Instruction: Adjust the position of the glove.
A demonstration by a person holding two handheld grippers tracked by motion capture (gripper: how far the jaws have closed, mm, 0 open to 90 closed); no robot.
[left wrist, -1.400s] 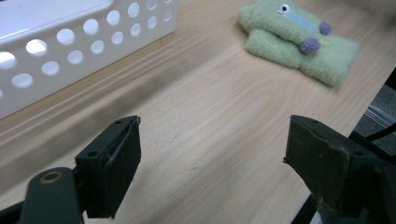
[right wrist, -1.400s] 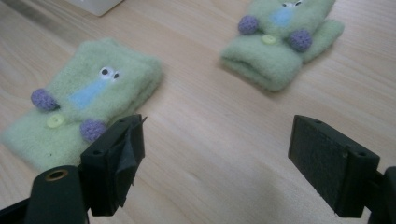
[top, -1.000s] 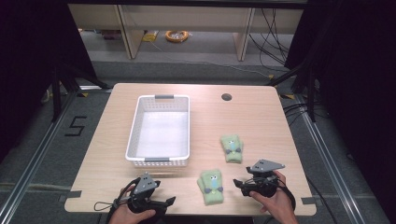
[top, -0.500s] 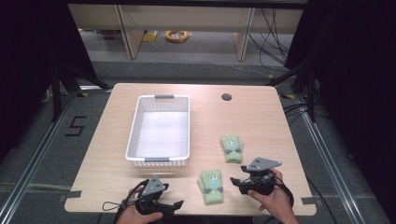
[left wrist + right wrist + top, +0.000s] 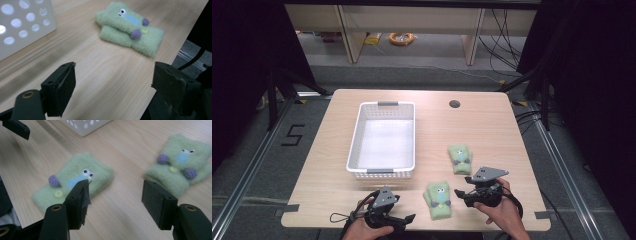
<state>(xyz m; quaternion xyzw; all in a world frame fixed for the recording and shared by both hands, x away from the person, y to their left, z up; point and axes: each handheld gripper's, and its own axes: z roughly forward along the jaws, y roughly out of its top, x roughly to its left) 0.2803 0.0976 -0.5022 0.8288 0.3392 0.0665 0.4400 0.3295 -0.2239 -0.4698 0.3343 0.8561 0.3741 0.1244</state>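
Two green plush pouches with googly eyes, purple pompoms and a button lie on the wooden table. The near pouch (image 5: 438,199) (image 5: 130,30) (image 5: 75,182) sits by the front edge, between my two grippers. The far pouch (image 5: 460,159) (image 5: 180,167) lies just behind it to the right. My left gripper (image 5: 404,220) (image 5: 112,85) is open, low over the table left of the near pouch, with bare wood between its jaws. My right gripper (image 5: 460,195) (image 5: 116,197) is open too. Its jaws have just been closing, with nothing between them, and it points at the gap between the pouches.
A white perforated basket (image 5: 382,105) (image 5: 22,25) stands empty at the table's middle left. A round cable hole (image 5: 454,104) is at the back right. The front table edge runs right under both hands. Shelves and cables lie on the floor beyond.
My left gripper has slid to the right along the front edge, closer to the near pouch. The right hand has stayed put and both pouches are unmoved.
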